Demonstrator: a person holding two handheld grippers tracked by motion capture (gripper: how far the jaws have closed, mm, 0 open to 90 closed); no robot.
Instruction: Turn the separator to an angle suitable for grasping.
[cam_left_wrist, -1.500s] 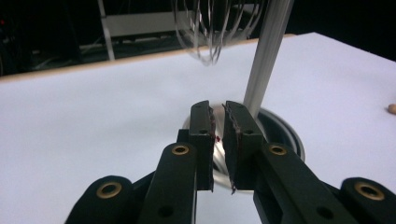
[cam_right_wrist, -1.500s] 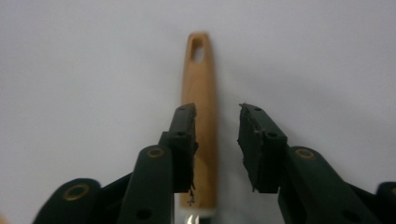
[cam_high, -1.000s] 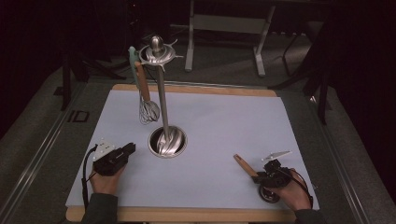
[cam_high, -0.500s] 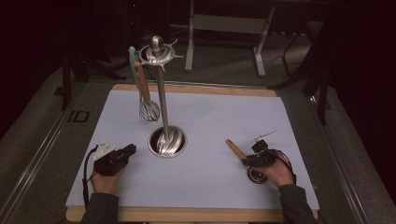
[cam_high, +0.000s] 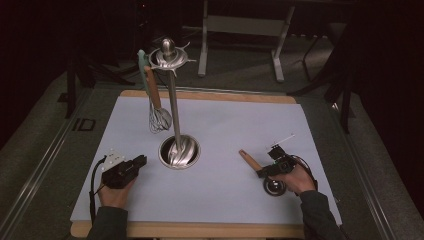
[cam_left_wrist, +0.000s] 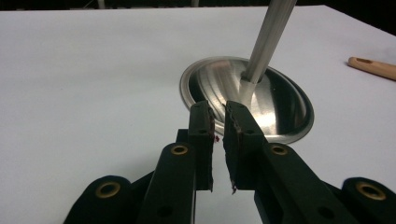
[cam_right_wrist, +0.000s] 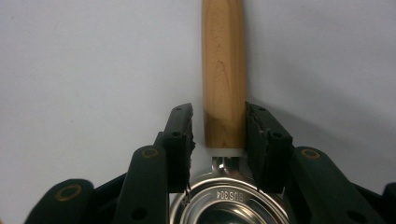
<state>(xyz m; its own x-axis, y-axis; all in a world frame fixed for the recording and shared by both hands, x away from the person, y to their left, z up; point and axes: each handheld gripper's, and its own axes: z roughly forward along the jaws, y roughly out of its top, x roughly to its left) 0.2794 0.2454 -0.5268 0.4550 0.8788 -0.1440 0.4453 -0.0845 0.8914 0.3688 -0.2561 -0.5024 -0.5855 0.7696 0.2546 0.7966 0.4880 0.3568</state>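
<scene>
Utensil: a strainer (cam_high: 270, 180) with a wooden handle (cam_right_wrist: 224, 88) and a round steel bowl lies flat on the mat in the lower right of the high view, handle pointing to the upper left.
Right gripper (cam_high: 272, 167): sits over the strainer where the handle meets the bowl. In the right gripper view the handle runs up the middle of the frame between the two black jaws. The jaws have just been opening; a thin gap shows on the left side of the handle, so they are released around it, not pressing.
Left gripper (cam_high: 131, 167): rests low over the mat in the lower left of the high view, aimed toward the stand's base. Its jaws stand nearly together with a narrow slit between them and nothing inside.
Stand (cam_high: 172, 100): a tall steel pole rising from a round dish base (cam_left_wrist: 275, 100) in the middle of the mat, with hooks at the top.
Whisk (cam_high: 157, 112): hangs from the stand's top on the left side, wire head down, near the pole.
Mat (cam_high: 225, 125): pale blue sheet on a wooden board.
</scene>
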